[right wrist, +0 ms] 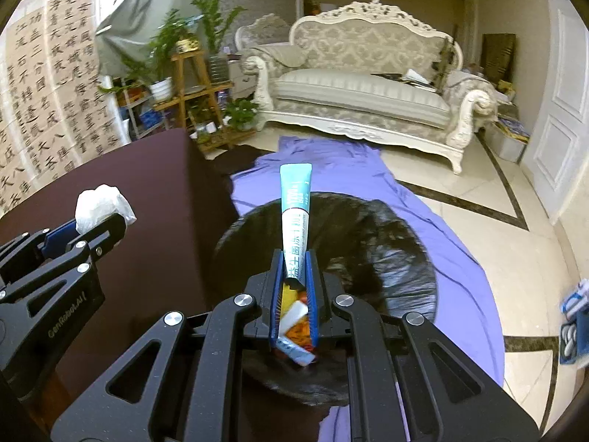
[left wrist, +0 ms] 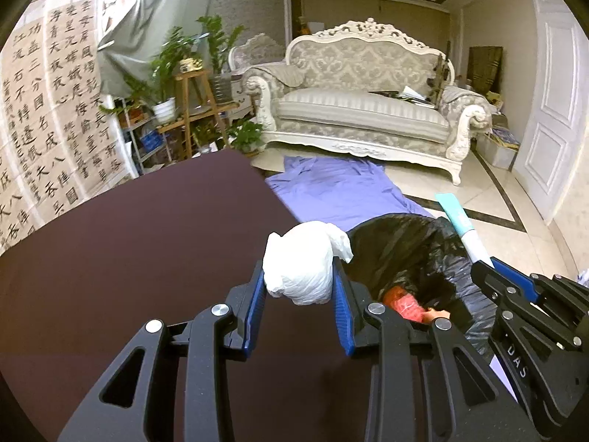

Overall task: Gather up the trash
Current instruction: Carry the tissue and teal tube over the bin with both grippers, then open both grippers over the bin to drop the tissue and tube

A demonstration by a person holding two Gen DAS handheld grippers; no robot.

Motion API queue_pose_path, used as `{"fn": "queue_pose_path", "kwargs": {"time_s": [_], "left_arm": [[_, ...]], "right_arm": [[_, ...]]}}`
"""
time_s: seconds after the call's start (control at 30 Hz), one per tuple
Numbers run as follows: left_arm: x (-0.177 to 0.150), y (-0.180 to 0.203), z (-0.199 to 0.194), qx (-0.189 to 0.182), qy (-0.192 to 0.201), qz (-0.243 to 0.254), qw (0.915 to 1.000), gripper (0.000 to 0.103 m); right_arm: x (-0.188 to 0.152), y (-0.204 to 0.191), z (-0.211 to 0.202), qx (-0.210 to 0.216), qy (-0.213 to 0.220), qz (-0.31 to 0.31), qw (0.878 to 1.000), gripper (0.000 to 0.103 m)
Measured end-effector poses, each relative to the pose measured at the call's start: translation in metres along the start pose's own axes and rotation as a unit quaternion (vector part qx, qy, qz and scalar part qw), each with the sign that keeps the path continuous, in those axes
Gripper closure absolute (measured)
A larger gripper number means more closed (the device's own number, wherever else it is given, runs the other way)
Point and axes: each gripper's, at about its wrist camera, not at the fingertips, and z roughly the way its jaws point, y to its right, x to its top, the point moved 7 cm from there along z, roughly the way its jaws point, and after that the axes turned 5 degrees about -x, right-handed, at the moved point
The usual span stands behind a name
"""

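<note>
My left gripper [left wrist: 299, 276] is shut on a crumpled white plastic bag [left wrist: 303, 261] and holds it above the dark brown table [left wrist: 129, 243], near its right edge; the bag also shows in the right wrist view [right wrist: 99, 206]. My right gripper [right wrist: 294, 258] is shut on a long teal and white sachet [right wrist: 295, 206] and holds it upright over the open black trash bag [right wrist: 386, 258]. The trash bag [left wrist: 405, 246] stands on the floor right of the table, with red and orange wrappers [left wrist: 405, 304] inside.
A purple sheet [right wrist: 460, 287] covers the floor under the trash bag. A white ornate sofa [left wrist: 368, 103] stands at the back, plants on a wooden stand [left wrist: 191, 110] at the back left. A blue and white object [right wrist: 574, 316] lies on the floor at right.
</note>
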Motion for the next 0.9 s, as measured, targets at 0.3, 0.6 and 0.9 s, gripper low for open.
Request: {"fn": "queue_pose_path", "kwargs": {"time_s": [0.3,0.6,0.9], "left_arm": [[0.006,0.026,0.024,-0.007,-0.008,0.02,0.9997,0.069],[0.011,0.045,0.047,-0.012,-0.025,0.036,0.999,0.069],[0.014,0.053,0.06,-0.017,-0.04,0.038,0.9983,0.068]], "right_arm": [[-0.003,0.03,0.018,-0.022,-0.008,0.02,1.0,0.091],[-0.002,0.037,0.033,-0.028,-0.014,0.035,0.999,0.091],[-0.003,0.047,0.044,-0.03,-0.018,0.047,0.998,0.091]]}}
